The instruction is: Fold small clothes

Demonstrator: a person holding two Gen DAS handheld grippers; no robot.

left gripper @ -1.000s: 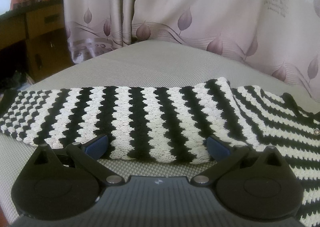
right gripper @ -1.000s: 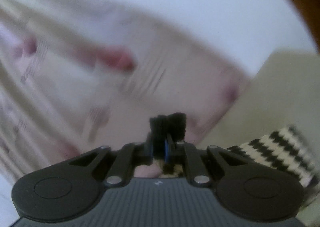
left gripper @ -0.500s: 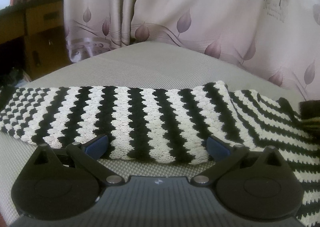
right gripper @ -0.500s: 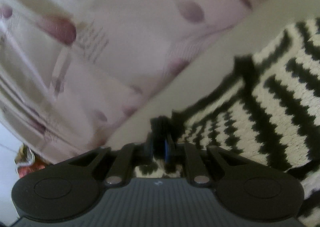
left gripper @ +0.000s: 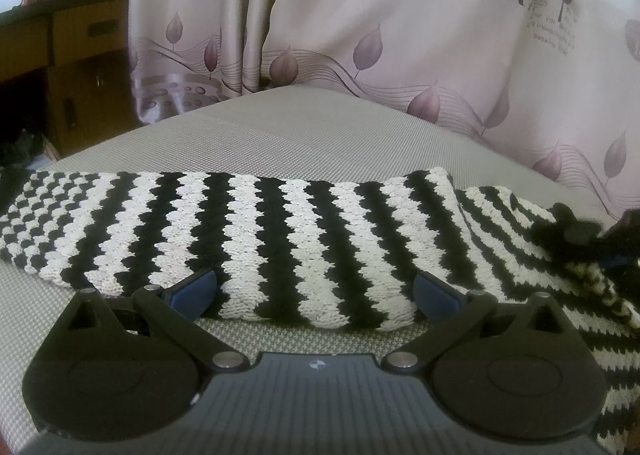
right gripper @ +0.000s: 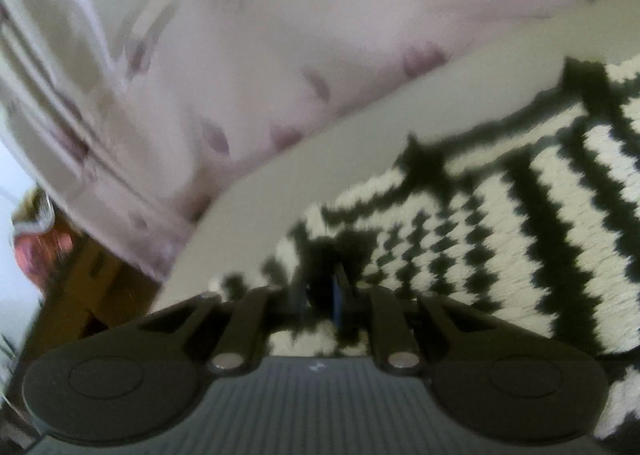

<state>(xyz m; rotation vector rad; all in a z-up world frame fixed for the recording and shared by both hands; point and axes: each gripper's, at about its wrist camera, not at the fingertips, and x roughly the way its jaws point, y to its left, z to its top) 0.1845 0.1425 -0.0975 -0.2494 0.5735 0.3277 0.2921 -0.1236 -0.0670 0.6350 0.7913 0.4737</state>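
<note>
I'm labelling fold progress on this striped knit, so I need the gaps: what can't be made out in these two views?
- Right wrist view: motion blur smears the striped knit, and the right tool covers the pinched spot, so which edge it holds is unclear.
- Left wrist view: the knit runs off the right edge; its full shape is cut off.
- Left wrist view: the left tool body hides the bed surface nearest the camera.

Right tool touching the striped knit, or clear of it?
Touching. Right wrist view: the right tool has its fingers shut on a dark edge of the striped knit, fabric pinched between the pads.
</note>
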